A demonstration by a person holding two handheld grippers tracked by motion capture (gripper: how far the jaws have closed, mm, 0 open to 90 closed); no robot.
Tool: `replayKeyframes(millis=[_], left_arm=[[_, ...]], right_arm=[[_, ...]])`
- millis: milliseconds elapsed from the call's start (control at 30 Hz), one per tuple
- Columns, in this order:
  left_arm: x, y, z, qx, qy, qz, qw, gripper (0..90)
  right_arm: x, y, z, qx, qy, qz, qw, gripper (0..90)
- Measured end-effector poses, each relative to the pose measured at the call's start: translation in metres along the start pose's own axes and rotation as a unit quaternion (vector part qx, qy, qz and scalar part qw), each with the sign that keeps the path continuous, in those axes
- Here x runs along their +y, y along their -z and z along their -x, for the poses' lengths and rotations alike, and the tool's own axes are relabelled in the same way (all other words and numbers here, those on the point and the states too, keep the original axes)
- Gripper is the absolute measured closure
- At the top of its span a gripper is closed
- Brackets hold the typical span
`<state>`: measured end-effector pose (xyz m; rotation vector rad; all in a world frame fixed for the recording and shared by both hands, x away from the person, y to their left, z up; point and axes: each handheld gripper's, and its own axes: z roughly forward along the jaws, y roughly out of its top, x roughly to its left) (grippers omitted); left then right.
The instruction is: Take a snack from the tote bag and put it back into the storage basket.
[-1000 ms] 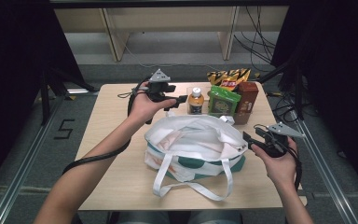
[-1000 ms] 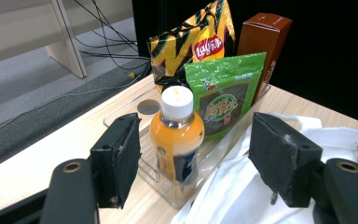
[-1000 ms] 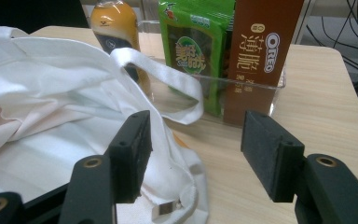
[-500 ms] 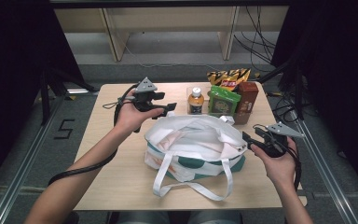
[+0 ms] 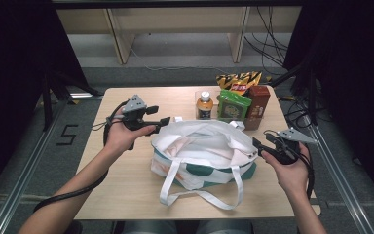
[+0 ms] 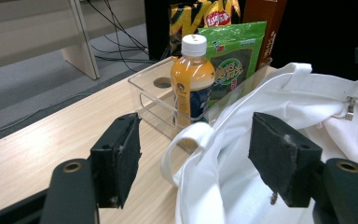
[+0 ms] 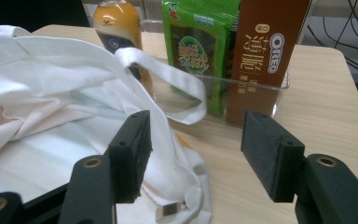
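1. A white cloth tote bag with green lower panels (image 5: 202,151) lies at the middle of the pale wooden table (image 5: 126,195), its mouth gaping and its two long straps trailing toward the person; this bag is the landmark for everything below.
2. Just behind the bag stands a clear plastic bin (image 6: 156,95) holding an orange juice bottle with a white cap (image 5: 204,105), a green foil snack packet (image 5: 233,105), a brown biscuit box (image 5: 258,101) and, at the back, a yellow-and-black crisp bag (image 5: 238,80).
3. The left gripper (image 5: 161,120) hovers at the bag's left rim, jaws spread wide with nothing pinched; in the left gripper view a white strap loop (image 6: 186,140) and the rim's cloth lie between its pads (image 6: 121,156) without being squeezed.
4. The right gripper (image 5: 257,145) sits at the bag's right rim, jaws likewise spread and empty (the zipper pull (image 7: 170,211) lies just below them).
5. The step in hand looks like taking hold of the bag's mouth from both sides, ahead of packing.
6. Next, each gripper probably needs to ease onto its rim and close on the cloth; thin, slack fabric may slip, so the bite should go deep.
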<state>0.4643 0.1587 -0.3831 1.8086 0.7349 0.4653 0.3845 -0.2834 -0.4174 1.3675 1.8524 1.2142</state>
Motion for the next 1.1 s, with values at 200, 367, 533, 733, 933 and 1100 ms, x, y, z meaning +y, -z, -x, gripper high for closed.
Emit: replayKeyframes(millis=[200,367,533,733,933,1100], left_arm=[[-0.013,0.014,0.0,0.005,0.001,0.008,1.0,33.4],[-0.027,0.026,0.001,0.008,0.003,0.015,0.9999,33.3],[-0.046,0.039,0.0,0.016,0.01,0.019,0.9996,33.4],[-0.077,0.051,0.004,0.019,0.027,0.018,0.9993,33.4],[-0.099,0.06,0.011,0.026,0.048,0.022,0.9983,33.5],[-0.096,0.06,0.013,0.03,0.033,0.037,0.9983,33.4]], right_arm=[[0.001,0.001,0.0,-0.001,-0.003,-0.003,1.0,43.4],[0.0,0.002,-0.001,0.0,-0.009,-0.005,0.9999,43.3],[-0.001,0.0,0.0,0.003,-0.007,-0.003,1.0,43.3],[-0.001,0.0,0.002,0.002,0.009,-0.011,0.9999,43.3],[-0.001,-0.001,0.001,0.0,0.009,-0.008,0.9999,43.3],[0.0,-0.001,0.001,-0.003,0.012,-0.002,0.9999,43.3]])
